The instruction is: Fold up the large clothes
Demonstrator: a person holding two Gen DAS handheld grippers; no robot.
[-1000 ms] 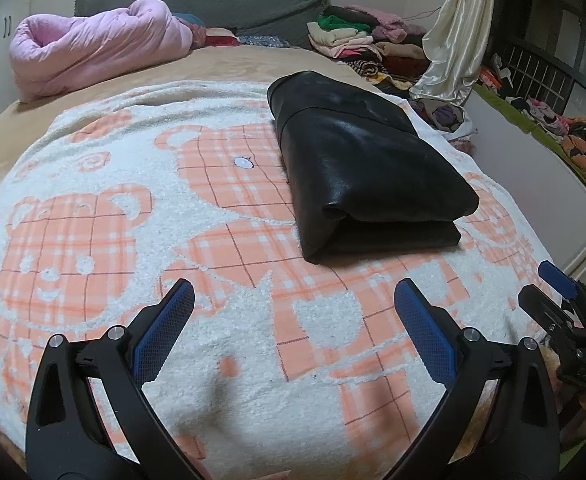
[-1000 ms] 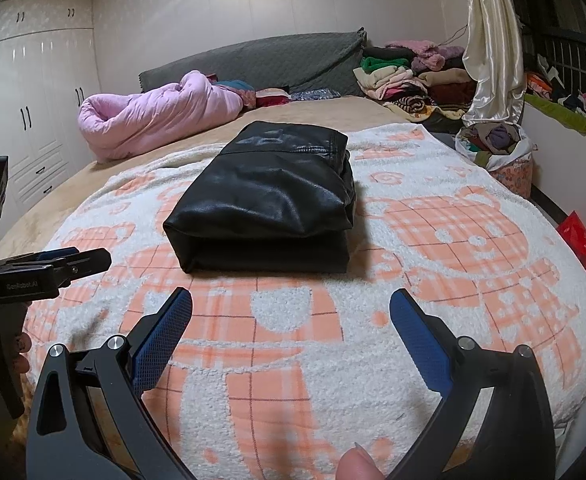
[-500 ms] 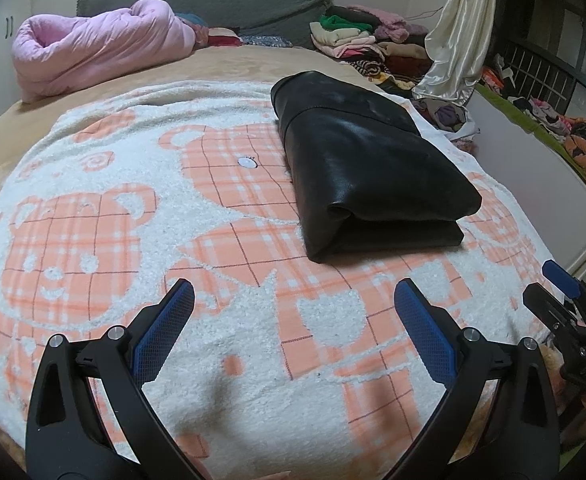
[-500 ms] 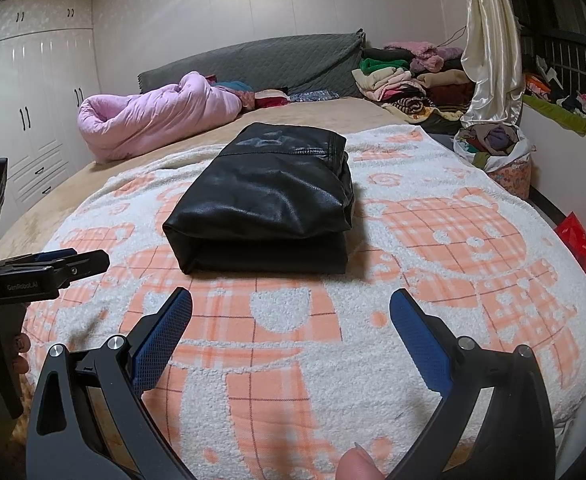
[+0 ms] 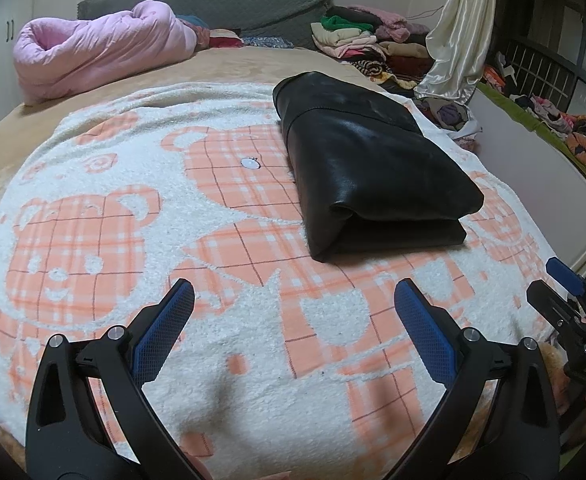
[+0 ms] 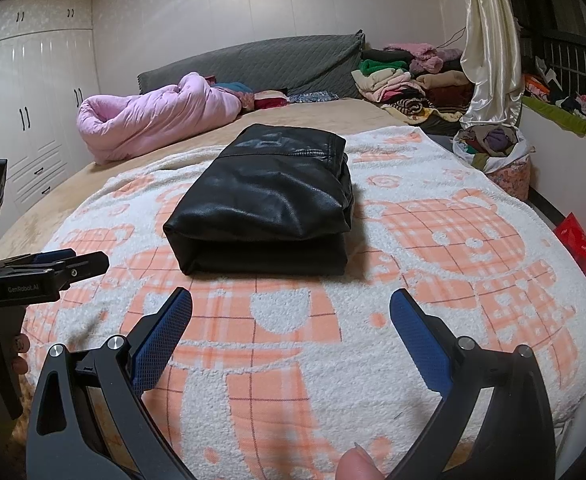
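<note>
A black leather garment (image 5: 369, 168) lies folded into a thick rectangle on the white and orange bear-print blanket (image 5: 141, 208); it also shows in the right wrist view (image 6: 269, 204). My left gripper (image 5: 293, 304) is open and empty, held over the blanket short of the garment's near edge. My right gripper (image 6: 291, 312) is open and empty, also just in front of the garment. Each gripper shows at the edge of the other's view: the right one (image 5: 569, 304) and the left one (image 6: 53, 268).
A rolled pink duvet (image 6: 153, 116) lies at the bed's far left by the grey headboard (image 6: 253, 60). Stacked clothes (image 6: 409, 76) sit at the far right, with a curtain (image 6: 489, 40) and a bag of clothes (image 6: 497, 152). White wardrobes (image 6: 25, 112) stand left.
Both grippers have stayed open and almost still. The left wrist view has drifted slightly, so the garment sits a little further right and lower.
</note>
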